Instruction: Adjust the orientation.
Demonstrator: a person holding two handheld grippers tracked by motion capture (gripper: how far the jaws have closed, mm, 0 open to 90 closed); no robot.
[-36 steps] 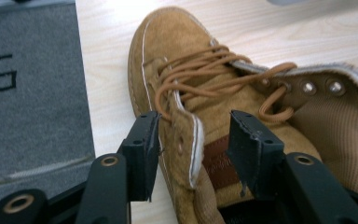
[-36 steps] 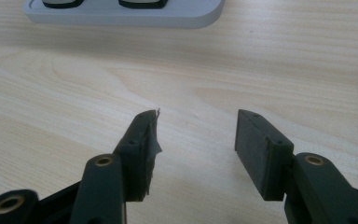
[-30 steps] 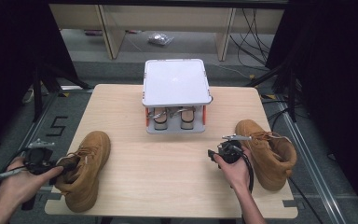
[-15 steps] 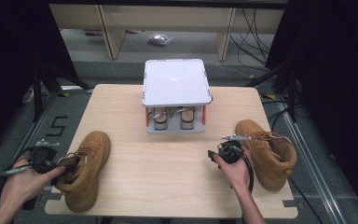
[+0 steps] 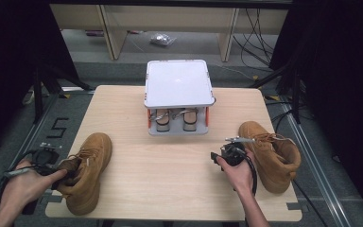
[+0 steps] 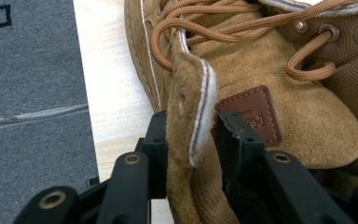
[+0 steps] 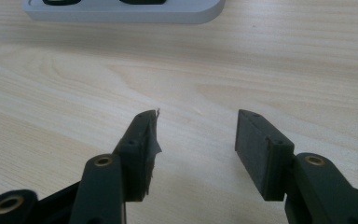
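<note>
I had the left tool [image 6: 186,140] clamped on the collar of the left boot [image 5: 86,170] at the counter's [image 5: 179,161] near-left edge; soft suede, bulky, better gripped there; right tool [image 7: 193,140] gaped wide.

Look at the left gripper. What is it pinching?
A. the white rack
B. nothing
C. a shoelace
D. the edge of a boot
D: in the left gripper view, the left gripper has its jaws shut on the suede edge of the boot.
</note>
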